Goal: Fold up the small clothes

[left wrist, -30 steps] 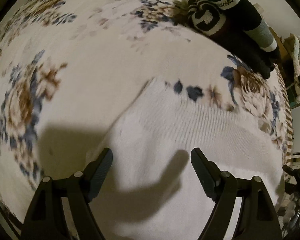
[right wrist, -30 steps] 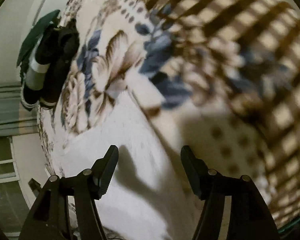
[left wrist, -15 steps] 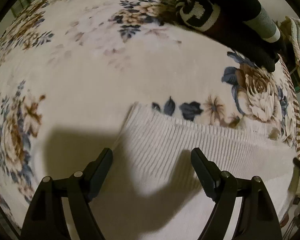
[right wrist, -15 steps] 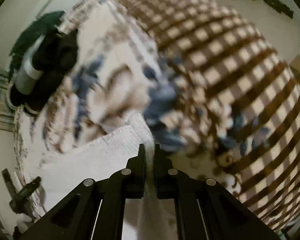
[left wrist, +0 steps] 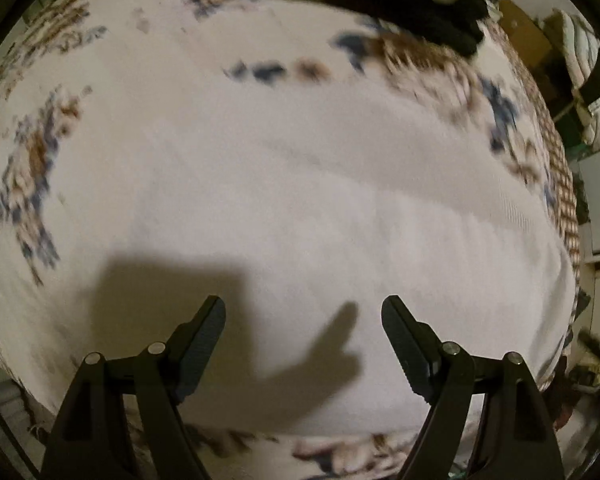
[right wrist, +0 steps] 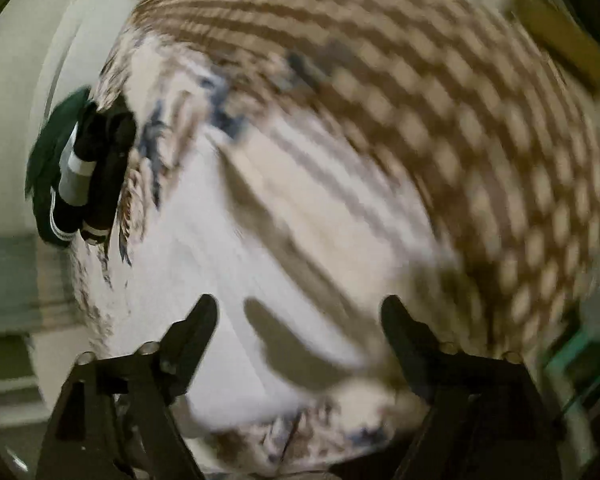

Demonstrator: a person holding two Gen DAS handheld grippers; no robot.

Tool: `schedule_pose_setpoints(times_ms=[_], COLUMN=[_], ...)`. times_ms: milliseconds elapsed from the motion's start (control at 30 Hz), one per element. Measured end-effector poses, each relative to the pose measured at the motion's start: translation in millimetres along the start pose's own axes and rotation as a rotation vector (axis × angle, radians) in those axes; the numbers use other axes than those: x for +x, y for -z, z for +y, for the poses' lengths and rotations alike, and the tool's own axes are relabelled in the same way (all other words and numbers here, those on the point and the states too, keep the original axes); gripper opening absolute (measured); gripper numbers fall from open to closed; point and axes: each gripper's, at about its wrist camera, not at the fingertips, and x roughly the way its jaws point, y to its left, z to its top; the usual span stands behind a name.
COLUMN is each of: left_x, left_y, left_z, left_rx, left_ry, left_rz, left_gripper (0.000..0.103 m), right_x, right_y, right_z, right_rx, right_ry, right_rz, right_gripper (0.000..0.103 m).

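Note:
A white knitted garment [left wrist: 380, 248] lies flat on a flowered bedspread [left wrist: 80, 120]. My left gripper [left wrist: 303, 328] is open and empty, just above the garment's near part. In the right wrist view the same white garment [right wrist: 228, 280] runs from lower left toward the middle, blurred by motion. My right gripper [right wrist: 298, 324] is open and empty above it.
A pile of dark socks and clothes [left wrist: 428, 12] lies at the far edge of the bed; it also shows in the right wrist view [right wrist: 88, 176]. A brown checked blanket [right wrist: 440, 112] covers the bed's right side. Cluttered shelves [left wrist: 580, 80] stand at far right.
My right gripper, shut on the garment's edge half a second ago, has opened and let it go. The garment now lies further spread under my left gripper. Both cameras are moving.

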Motion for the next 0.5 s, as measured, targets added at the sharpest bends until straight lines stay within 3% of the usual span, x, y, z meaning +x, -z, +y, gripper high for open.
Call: schedule_pose_setpoints(times_ms=[133,267,433,467,500], left_x=[21.0,32.6,38.5,39.4,40.6], left_y=[16.9,19.1,15.8,15.7,15.6], left_z=[-17.0,-21.5,-22.7,-21.5,-19.6], left_rx=[0.004,0.026,0.051,0.051,0.046], left_ry=[-0.035,-0.071,-0.074,-0.068,-0.059], left_rz=[0.022,0.006,0.007,0.009,0.011], left_gripper=[0.08,0.081,0.083,0.084,0.085], right_x=[41.7,86.0,102.0,102.4,100.5], right_y=[44.4,58.8,59.6,62.3,65.1], right_z=[-40.0,-40.5,-28.0,-32.9,-37.8], right_rx=[0.147,0.178,0.216,0.252,0.283], right_ry=[-0.16,-0.33,-0.399,-0.416,-0.418], right_rz=[0.026,-0.049,-0.174,-0.204,-0.225], right_gripper=[0.093,0.093,0.094,0.088,0.066])
